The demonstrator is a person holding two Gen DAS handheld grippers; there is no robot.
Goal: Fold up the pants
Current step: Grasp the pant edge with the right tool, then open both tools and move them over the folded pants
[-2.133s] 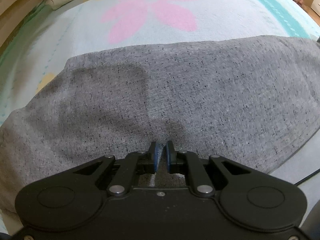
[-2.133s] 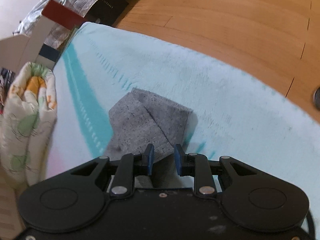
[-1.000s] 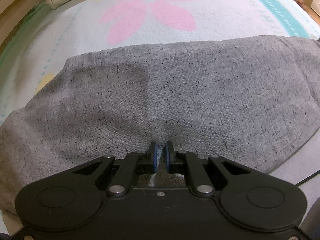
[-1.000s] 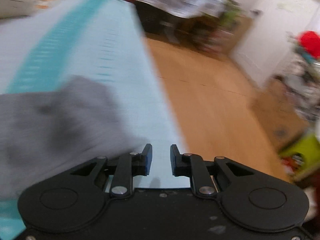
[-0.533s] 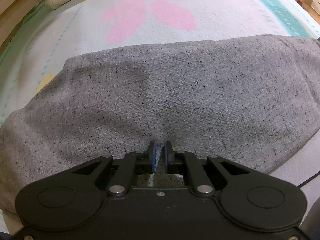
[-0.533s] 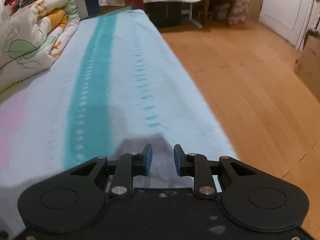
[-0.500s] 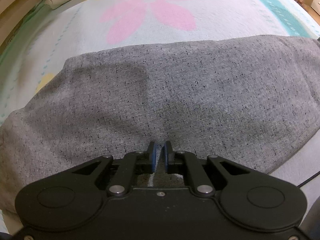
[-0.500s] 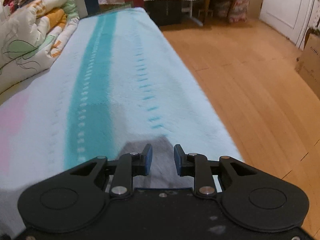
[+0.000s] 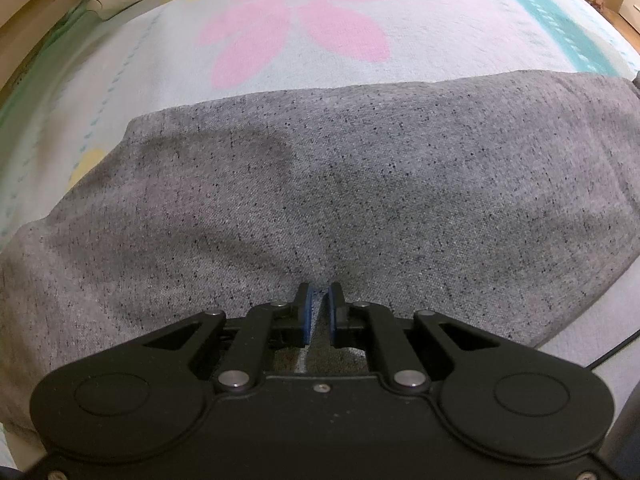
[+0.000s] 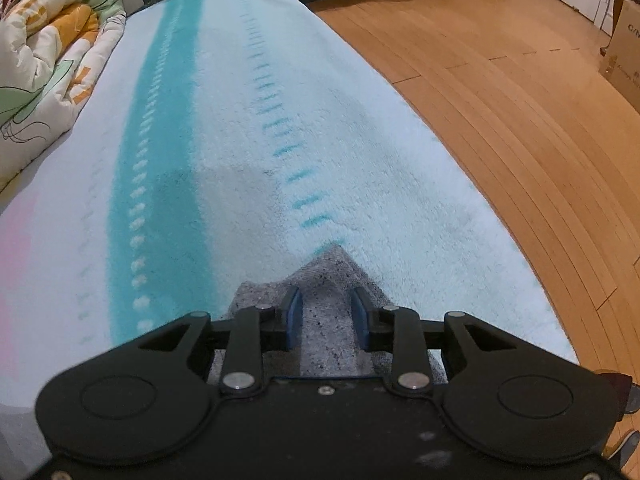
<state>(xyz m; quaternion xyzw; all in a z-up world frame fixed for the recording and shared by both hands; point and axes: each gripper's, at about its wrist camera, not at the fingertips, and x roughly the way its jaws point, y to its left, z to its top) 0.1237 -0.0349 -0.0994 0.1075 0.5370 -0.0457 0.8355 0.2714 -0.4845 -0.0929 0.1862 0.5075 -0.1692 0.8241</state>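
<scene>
Grey speckled pants [image 9: 340,184] lie spread across a pale blanket with a pink flower [image 9: 300,20]. My left gripper [image 9: 319,296] is nearly shut, pinching a ridge of the pants' near edge. In the right wrist view an end corner of the pants [image 10: 326,280] peaks up between my right gripper's [image 10: 325,304] blue pads. The right jaws stand apart, astride the cloth, not closed on it.
The blanket [image 10: 224,140] with a teal stripe runs ahead; its right edge drops to a wooden floor [image 10: 520,120]. A rolled floral quilt [image 10: 44,52] lies at the left. A cardboard box [image 10: 624,52] and furniture stand far right.
The right gripper swung round from the floor side and came down over the pants' end corner, now a little lower. The left gripper held still, pinched on the cloth.
</scene>
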